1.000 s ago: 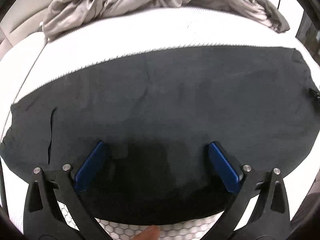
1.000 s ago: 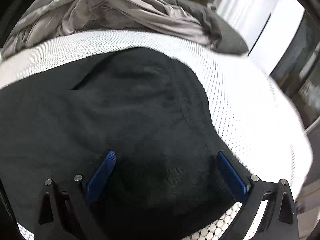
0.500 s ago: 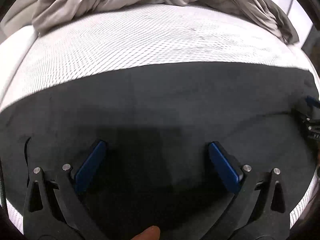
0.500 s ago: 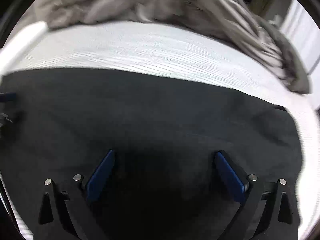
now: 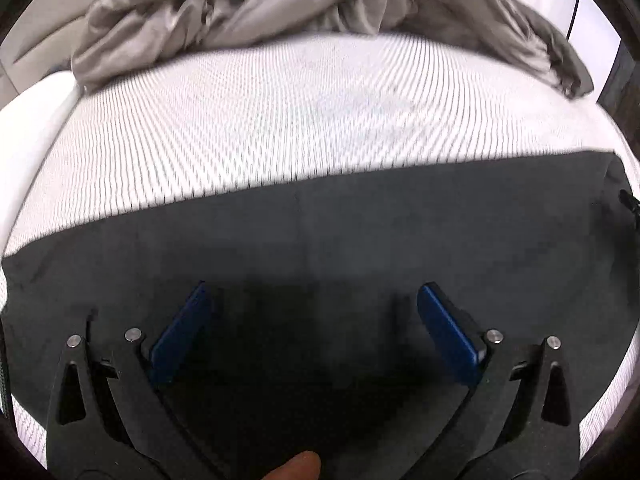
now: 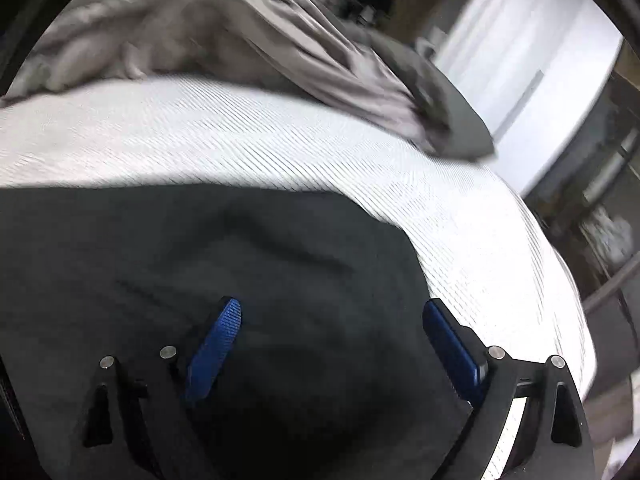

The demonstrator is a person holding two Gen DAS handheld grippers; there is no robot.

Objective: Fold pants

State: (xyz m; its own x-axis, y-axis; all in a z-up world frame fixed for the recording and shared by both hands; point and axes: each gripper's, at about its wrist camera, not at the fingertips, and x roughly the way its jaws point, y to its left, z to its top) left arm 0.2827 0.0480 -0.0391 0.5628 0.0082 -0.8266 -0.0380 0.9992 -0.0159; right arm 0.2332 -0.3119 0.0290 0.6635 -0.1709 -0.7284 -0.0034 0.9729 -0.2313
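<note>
We see black pants [image 5: 360, 240] flat on the bed [image 5: 280, 120]; left claw [image 5: 312, 320] wide, right claw [image 6: 332, 336] closing, both seemingly gripping nothing.

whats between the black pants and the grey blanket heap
Only bare white mattress separates the black pants from the grey blanket heap; both wrist views show that strip.

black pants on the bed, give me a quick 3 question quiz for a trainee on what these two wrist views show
1. True or false: the black pants lie on a white mattress.
2. What lies bunched at the far side of the bed?
   A. grey bedding
   B. a red towel
   C. a stack of books
3. What colour are the pads of the right gripper?

Key: 1 true; 2 A; 3 blue.
</note>
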